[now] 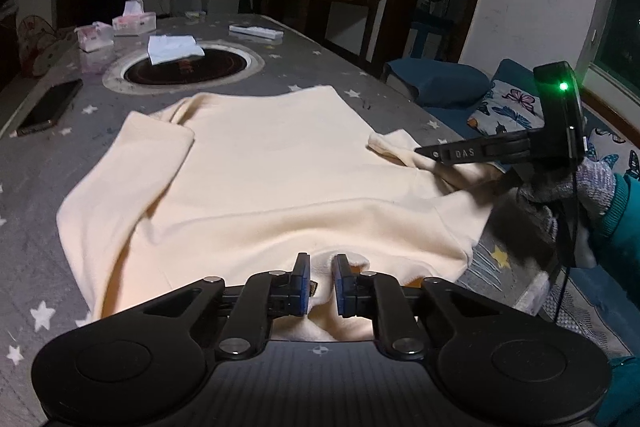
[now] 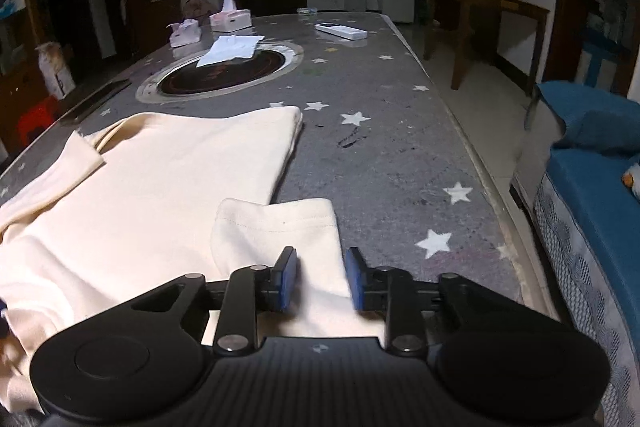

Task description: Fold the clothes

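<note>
A cream T-shirt [image 1: 272, 167] lies flat on the grey star-print table [image 1: 48, 187]; it also shows in the right wrist view [image 2: 160, 187]. Its left sleeve is folded in over the body. My left gripper [image 1: 323, 277] is at the near collar edge with its jaws narrow and a bump of cloth between the pads. My right gripper [image 2: 322, 277] is open over the right sleeve [image 2: 280, 227], pads either side of the cloth. The right gripper also shows in the left wrist view [image 1: 424, 151], low over that sleeve.
A round black hob [image 1: 188, 67] sits in the table beyond the shirt, with a white folded cloth [image 1: 172, 49] on it. Tissue boxes [image 1: 134, 21], a phone [image 1: 50, 107] and a white remote [image 2: 340, 31] lie further off. A blue sofa [image 2: 592, 195] stands right of the table edge.
</note>
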Demonstrator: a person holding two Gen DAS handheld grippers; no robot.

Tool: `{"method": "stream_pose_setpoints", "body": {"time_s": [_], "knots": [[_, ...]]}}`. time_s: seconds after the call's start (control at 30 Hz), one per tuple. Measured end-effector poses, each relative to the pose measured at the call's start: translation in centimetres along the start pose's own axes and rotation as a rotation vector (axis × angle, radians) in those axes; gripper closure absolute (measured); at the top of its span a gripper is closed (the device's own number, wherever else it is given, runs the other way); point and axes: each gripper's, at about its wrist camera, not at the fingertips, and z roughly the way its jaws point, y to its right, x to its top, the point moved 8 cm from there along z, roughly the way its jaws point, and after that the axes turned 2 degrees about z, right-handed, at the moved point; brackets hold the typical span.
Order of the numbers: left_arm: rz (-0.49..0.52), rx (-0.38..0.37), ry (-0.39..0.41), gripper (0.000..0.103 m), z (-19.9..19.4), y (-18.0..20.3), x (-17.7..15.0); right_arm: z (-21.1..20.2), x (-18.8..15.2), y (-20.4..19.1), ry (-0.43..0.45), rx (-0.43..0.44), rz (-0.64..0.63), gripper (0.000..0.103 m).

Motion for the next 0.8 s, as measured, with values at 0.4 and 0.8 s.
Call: {"method": "stream_pose_setpoints", "body": {"time_s": [0.4,0.8], "knots": [[0.05,-0.036,-0.01,0.1,0.2,0.5,-0.7,-4.9,-0.4,4.0,0.115,-0.229,-0.03,0.099],[0.113,-0.09,-0.03,0.101,-2.6,1.1,-2.4,-8.0,-0.5,-0.6,0.096,-0.002,-0.111,0.092]]}}
